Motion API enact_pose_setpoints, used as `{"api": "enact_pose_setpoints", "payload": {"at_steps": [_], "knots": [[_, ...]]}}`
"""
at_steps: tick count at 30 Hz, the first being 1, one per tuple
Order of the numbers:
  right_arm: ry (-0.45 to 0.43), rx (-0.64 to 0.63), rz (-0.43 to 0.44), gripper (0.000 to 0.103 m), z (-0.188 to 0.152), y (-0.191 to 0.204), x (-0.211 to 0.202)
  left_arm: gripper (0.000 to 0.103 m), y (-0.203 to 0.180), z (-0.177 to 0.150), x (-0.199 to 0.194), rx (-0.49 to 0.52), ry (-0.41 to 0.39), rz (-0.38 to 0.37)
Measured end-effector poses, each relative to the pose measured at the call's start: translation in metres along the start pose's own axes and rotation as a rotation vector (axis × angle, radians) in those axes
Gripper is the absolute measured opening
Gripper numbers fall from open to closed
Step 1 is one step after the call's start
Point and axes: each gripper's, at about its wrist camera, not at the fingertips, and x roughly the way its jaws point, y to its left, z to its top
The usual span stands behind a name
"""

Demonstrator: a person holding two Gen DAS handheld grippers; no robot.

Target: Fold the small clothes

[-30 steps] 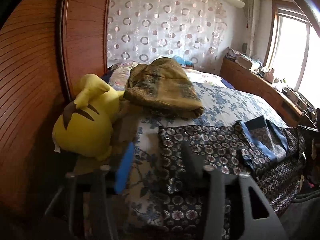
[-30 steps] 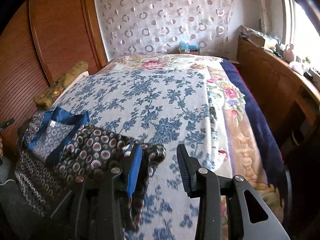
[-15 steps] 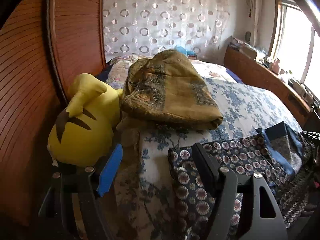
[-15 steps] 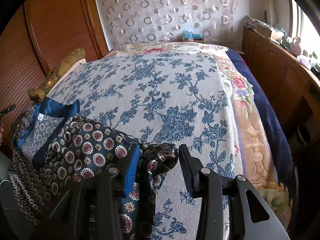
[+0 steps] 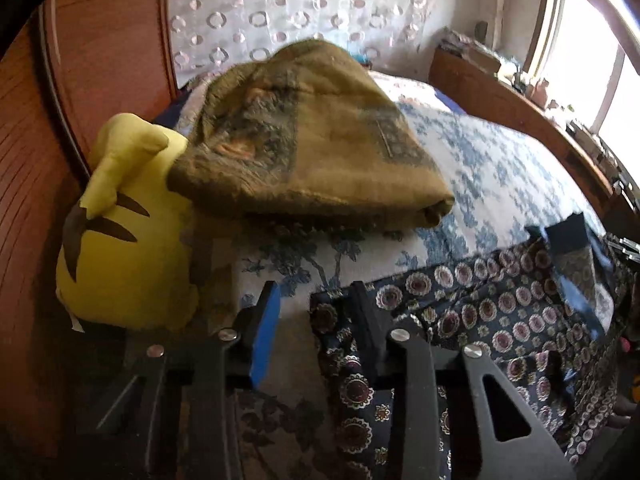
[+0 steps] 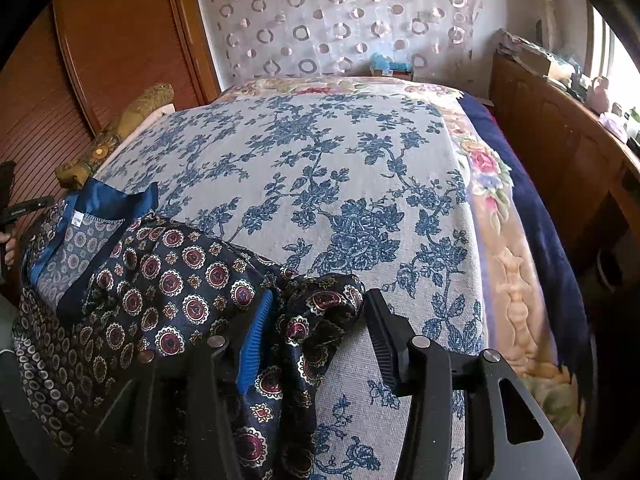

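Note:
A dark navy garment with a medallion print (image 5: 480, 300) lies spread along the near edge of the bed, its blue-lined collar (image 5: 576, 264) to the right. My left gripper (image 5: 316, 304) is open, and the garment's left corner lies between its fingers. In the right wrist view the same garment (image 6: 160, 280) lies at the left with its blue collar (image 6: 100, 216). My right gripper (image 6: 316, 312) is open around a bunched corner of the cloth (image 6: 320, 312).
A yellow plush toy (image 5: 120, 240) and a folded olive blanket (image 5: 312, 140) lie at the bed's head by the wooden headboard (image 5: 100, 60). The blue floral bedspread (image 6: 320, 160) stretches ahead. A wooden cabinet (image 6: 560, 128) runs along the right wall.
The left gripper has moved right onto the garment's left corner and its jaws have narrowed. The right gripper has moved forward, so the bunched corner now sits between its wider jaws.

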Motion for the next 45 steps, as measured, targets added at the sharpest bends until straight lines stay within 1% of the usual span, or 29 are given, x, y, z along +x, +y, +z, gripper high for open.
{"api": "enact_pose_setpoints", "payload": {"at_steps": [1,4,6,7,8,9,10,11,12,14,15,16,19,21,23,25,29,31,34,36,38,41,42,43,44,45], "knots": [[0.0,-0.001,0.002,0.049,0.0,0.0,0.0,0.036,-0.002,-0.001,0.003,0.006,0.013,-0.001],[-0.004,-0.001,0.004,0.049,-0.001,0.0,-0.001,0.036,-0.006,-0.002,0.004,0.025,0.016,0.01],[-0.005,-0.013,0.011,0.049,-0.002,0.002,-0.001,0.036,-0.008,-0.002,0.004,0.027,0.016,-0.001],[-0.006,-0.02,0.013,0.049,-0.003,0.003,-0.001,0.03,-0.009,-0.003,0.003,0.033,0.014,-0.006],[-0.006,-0.026,0.016,0.049,-0.003,0.004,-0.001,0.026,-0.011,-0.003,0.003,0.04,0.013,-0.012],[-0.006,-0.032,0.019,0.046,-0.004,0.005,-0.001,0.018,-0.014,-0.004,0.002,0.048,0.016,-0.021],[-0.006,-0.035,0.023,0.039,-0.004,0.005,-0.001,0.01,-0.016,-0.005,0.001,0.054,0.017,-0.021],[-0.005,-0.038,0.033,0.034,-0.004,0.006,-0.001,0.008,-0.018,-0.006,0.0,0.059,0.016,-0.02],[-0.003,-0.039,0.052,0.023,-0.004,0.006,-0.001,0.006,-0.021,-0.006,-0.003,0.062,0.008,-0.023],[0.002,-0.038,0.084,0.017,-0.005,0.008,-0.002,0.004,-0.025,-0.006,-0.012,0.055,-0.019,-0.024],[-0.003,-0.034,0.082,0.013,-0.005,0.008,-0.003,0.004,-0.031,-0.006,-0.022,0.062,-0.049,-0.029],[-0.013,-0.025,0.085,0.011,-0.005,0.008,-0.005,0.004,-0.036,-0.005,-0.03,0.068,-0.075,-0.035],[-0.09,-0.01,0.098,0.009,-0.004,0.008,-0.026,0.004,-0.054,0.002,-0.065,0.088,-0.172,-0.039],[-0.166,-0.004,0.125,0.008,0.0,0.007,-0.052,0.004,-0.063,0.01,-0.089,0.085,-0.252,-0.03],[-0.23,-0.014,0.127,0.008,0.007,0.01,-0.08,0.003,-0.071,0.024,-0.112,0.072,-0.33,-0.051],[-0.28,-0.027,0.129,0.008,0.015,0.012,-0.104,0.003,-0.083,0.042,-0.134,0.086,-0.403,-0.066],[-0.379,-0.082,0.089,0.008,0.042,0.016,-0.156,0.003,-0.096,0.076,-0.153,0.109,-0.478,-0.077],[-0.423,-0.11,0.054,0.008,0.057,0.016,-0.178,0.003,-0.1,0.099,-0.161,0.111,-0.507,-0.092],[-0.481,-0.138,0.0,0.008,0.085,0.011,-0.207,0.003,-0.102,0.126,-0.163,0.11,-0.543,-0.084],[-0.517,-0.151,-0.04,0.008,0.105,0.006,-0.222,0.003,-0.1,0.142,-0.159,0.097,-0.551,-0.084],[-0.536,-0.154,-0.082,0.008,0.126,0.0,-0.228,0.003,-0.096,0.16,-0.146,0.087,-0.548,-0.076],[-0.532,-0.131,-0.127,0.008,0.149,-0.013,-0.218,0.003,-0.091,0.173,-0.121,0.073,-0.511,-0.058],[-0.515,-0.117,-0.14,0.008,0.156,-0.017,-0.207,0.003,-0.088,0.176,-0.106,0.068,-0.481,-0.052],[-0.487,-0.098,-0.133,0.008,0.161,-0.022,-0.193,0.003,-0.087,0.178,-0.094,0.066,-0.461,-0.047],[-0.451,-0.09,-0.133,0.008,0.165,-0.019,-0.176,0.003,-0.086,0.179,-0.083,0.064,-0.439,-0.042],[-0.409,-0.093,-0.153,0.008,0.165,-0.018,-0.156,0.003,-0.084,0.179,-0.065,0.06,-0.405,-0.037]]}}
